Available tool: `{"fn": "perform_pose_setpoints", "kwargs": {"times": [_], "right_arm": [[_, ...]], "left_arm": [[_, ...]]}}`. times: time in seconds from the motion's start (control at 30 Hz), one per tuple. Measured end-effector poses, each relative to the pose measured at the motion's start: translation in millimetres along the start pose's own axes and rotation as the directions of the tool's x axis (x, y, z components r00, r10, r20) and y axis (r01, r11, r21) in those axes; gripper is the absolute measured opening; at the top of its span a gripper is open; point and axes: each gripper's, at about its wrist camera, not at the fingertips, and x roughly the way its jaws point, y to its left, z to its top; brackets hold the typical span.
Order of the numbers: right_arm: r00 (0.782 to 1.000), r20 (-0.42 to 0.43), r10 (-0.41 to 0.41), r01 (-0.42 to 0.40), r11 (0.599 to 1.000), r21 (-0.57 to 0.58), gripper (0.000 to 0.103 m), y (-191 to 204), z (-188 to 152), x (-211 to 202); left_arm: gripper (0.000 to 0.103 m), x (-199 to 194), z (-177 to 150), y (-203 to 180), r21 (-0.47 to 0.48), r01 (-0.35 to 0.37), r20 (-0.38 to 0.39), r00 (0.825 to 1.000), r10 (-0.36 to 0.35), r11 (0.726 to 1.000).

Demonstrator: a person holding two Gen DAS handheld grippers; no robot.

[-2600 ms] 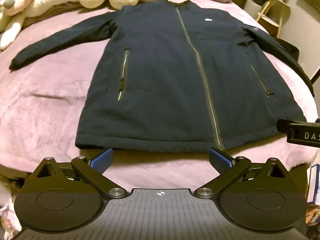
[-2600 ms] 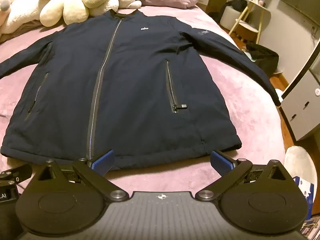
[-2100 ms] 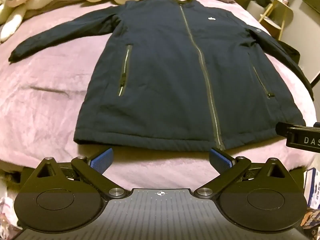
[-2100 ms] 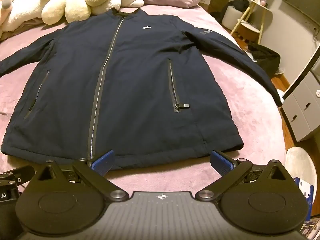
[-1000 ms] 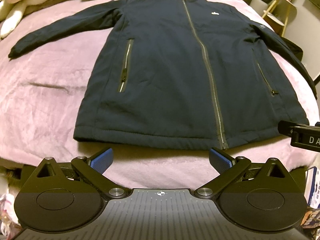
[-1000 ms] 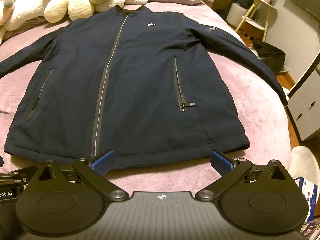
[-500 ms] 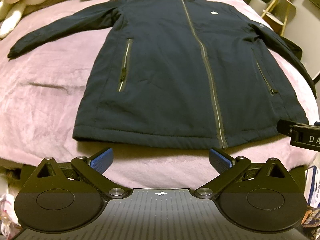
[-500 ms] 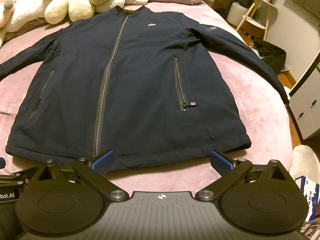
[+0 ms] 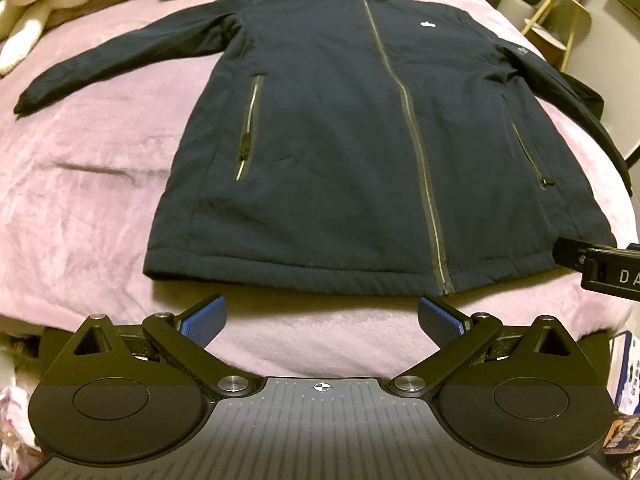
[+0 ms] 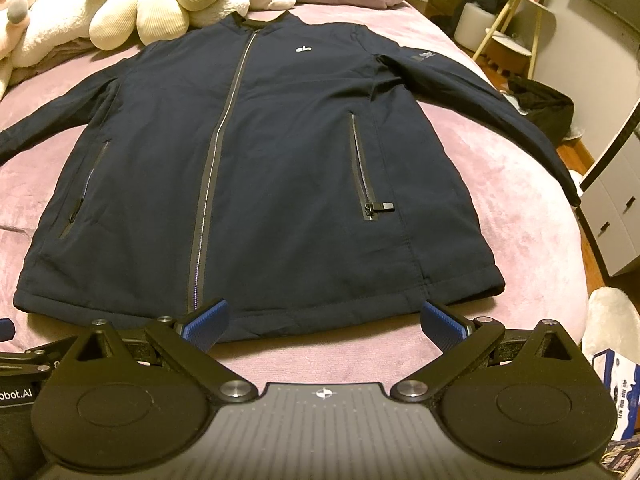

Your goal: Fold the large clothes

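We hold the left gripper (image 9: 320, 316) and the right gripper (image 10: 323, 316) with fingers spread apart and empty, just short of the hem. Beyond the fingers, the jacket (image 9: 360, 140) lies flat, zipped, sleeves spread: no fold made, so we judge everything remains. It rests on a pink bed (image 9: 88, 184); past the collar sit plush toys (image 10: 160, 4), and to the right of the fingers a small stool (image 10: 516, 28).

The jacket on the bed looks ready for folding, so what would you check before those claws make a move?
1. Jacket lies flat, front up, zipped: ok.
2. Both sleeves spread out sideways: ok.
3. Left claw open, empty: ok.
4. Right claw open, empty: ok.
5. Hem within reach of both claws: ok, it seems.
6. Plush toys clear of the collar: not ok, they seem to touch it.
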Motion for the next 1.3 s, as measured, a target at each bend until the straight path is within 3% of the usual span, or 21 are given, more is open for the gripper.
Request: {"fn": "perform_pose_setpoints", "kwargs": {"times": [1.3], "right_arm": [[1.000, 0.003, 0.019, -0.019, 1.000, 0.024, 0.102, -4.5, -2.9, 0.5]], "left_arm": [[0.103, 1.7, -2.5, -1.2, 0.000, 0.003, -0.005, 1.000, -0.003, 1.000]]}}
